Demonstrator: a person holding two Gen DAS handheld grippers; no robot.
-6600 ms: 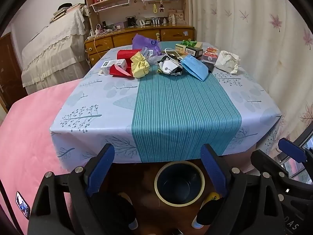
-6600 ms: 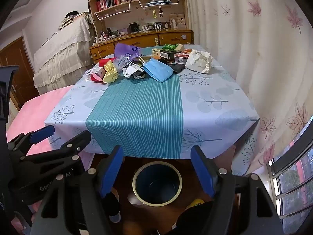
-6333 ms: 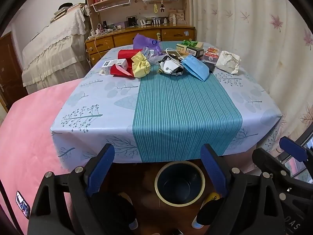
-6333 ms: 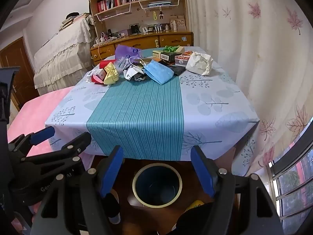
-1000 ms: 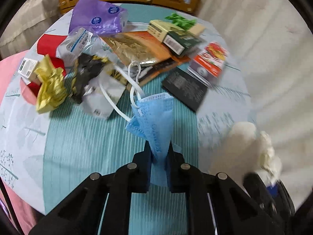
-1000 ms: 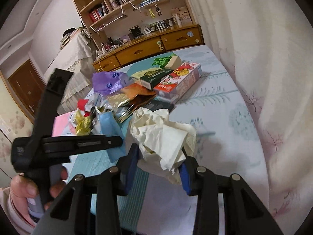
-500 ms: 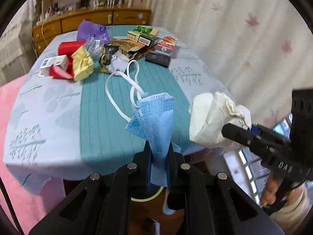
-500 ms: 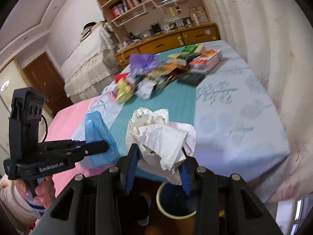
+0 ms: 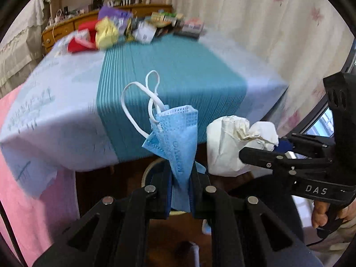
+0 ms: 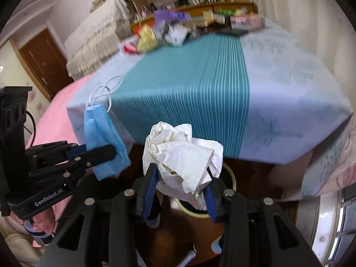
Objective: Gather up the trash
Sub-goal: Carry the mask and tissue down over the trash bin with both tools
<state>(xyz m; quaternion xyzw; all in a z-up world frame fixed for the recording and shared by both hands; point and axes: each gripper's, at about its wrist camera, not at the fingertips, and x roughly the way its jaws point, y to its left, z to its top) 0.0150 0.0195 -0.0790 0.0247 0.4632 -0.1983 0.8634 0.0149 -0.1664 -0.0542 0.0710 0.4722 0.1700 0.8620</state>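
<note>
The left claw (image 9: 181,175) pinches a blue face mask (image 9: 175,138); at lower centre, the right claw (image 10: 181,191) grips crumpled white paper (image 10: 182,153) over the bin (image 10: 229,178).

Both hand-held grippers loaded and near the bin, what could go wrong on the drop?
1. The mask's ear loops stick up loose above the left hand-held gripper; they might catch on a finger or the bin rim at release.
2. The crumpled paper in the right hand-held gripper bulges past the fingers and looks nearly as wide as the bin mouth; it may bounce off the rim.
3. The bin is mostly hidden in both views, so aim is uncertain.
</note>
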